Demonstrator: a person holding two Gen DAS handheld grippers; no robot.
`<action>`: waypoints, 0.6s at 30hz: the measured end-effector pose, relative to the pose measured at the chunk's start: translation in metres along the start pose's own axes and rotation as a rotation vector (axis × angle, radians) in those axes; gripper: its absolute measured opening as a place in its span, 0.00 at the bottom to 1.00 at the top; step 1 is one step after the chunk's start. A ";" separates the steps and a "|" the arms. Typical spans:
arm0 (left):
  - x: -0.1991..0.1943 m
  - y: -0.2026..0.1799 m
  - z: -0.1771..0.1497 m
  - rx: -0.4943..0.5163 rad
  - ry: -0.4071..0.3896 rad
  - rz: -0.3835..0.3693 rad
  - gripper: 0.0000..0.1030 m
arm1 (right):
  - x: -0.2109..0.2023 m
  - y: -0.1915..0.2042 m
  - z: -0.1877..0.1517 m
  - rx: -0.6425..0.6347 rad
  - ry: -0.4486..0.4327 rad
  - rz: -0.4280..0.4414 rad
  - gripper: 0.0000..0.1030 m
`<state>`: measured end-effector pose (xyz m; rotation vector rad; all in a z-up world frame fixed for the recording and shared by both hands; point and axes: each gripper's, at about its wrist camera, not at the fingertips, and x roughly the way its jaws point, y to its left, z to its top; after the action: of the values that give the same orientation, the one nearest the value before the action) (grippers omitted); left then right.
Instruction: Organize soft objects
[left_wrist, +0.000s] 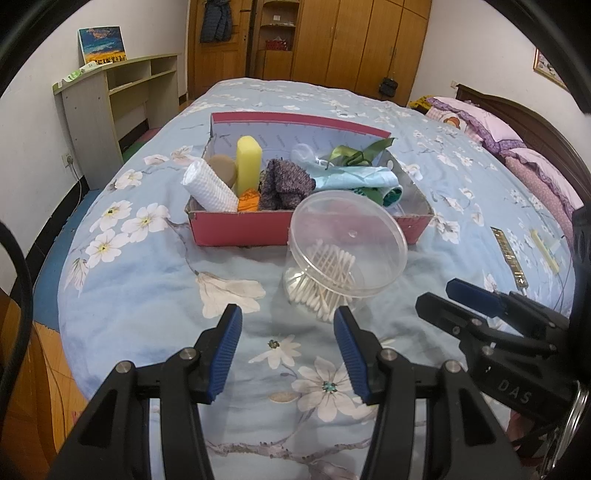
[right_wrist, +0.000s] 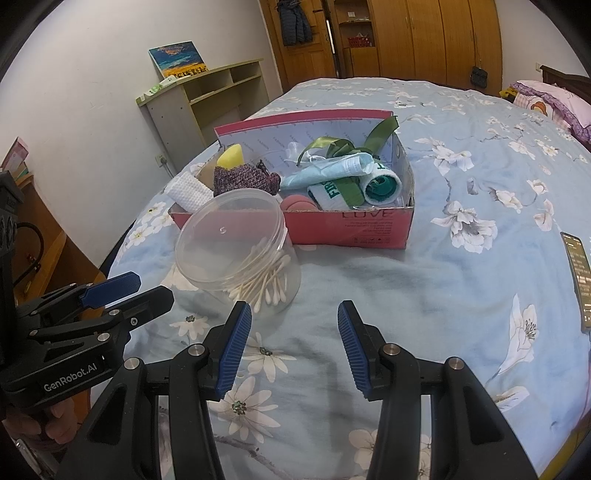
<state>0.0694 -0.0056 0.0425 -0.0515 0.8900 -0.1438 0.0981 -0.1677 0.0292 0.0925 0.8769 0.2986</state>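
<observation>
The left claw (left_wrist: 288, 347) is wide open and holds nothing. Its blue ribbed fingers (left_wrist: 226, 352) hang over the blue flowered bedspread (left_wrist: 140, 295). The right claw (right_wrist: 294, 345) is wide open too, empty, with only the bedspread between its fingers. The two claws sit side by side, close together.

Just past the left claw's tips, a bit toward its right finger, lies a clear round plastic jar of cotton swabs (left_wrist: 334, 271). It is tipped on its side, with the flat see-through lid (left_wrist: 349, 242) facing up and back toward the claws. For the right claw, the jar is ahead and to the left. The swabs inside lie in a heap at the low side.

Behind the jar, touching or nearly touching it, is an open pink cardboard box (left_wrist: 240, 227). Its long side runs left to right. Inside, from left to right, are a white rolled waffle cloth (left_wrist: 208, 186), a tall yellow sponge block (left_wrist: 248, 164) standing up, a purple knitted piece (left_wrist: 286, 184), a light blue folded cloth (left_wrist: 356, 179) and green shiny ribbon (left_wrist: 356, 153).
</observation>
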 end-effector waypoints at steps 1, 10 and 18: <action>0.000 0.000 0.000 0.000 0.001 0.001 0.53 | -0.001 0.000 0.000 0.000 0.000 0.000 0.49; 0.005 0.005 -0.002 -0.016 0.016 0.013 0.53 | 0.001 -0.001 -0.002 0.009 0.007 -0.002 0.49; 0.007 0.008 -0.004 -0.025 0.019 0.026 0.53 | 0.003 -0.008 -0.003 0.024 0.008 -0.009 0.49</action>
<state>0.0716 0.0015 0.0344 -0.0617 0.9108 -0.1094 0.0994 -0.1741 0.0232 0.1098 0.8887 0.2802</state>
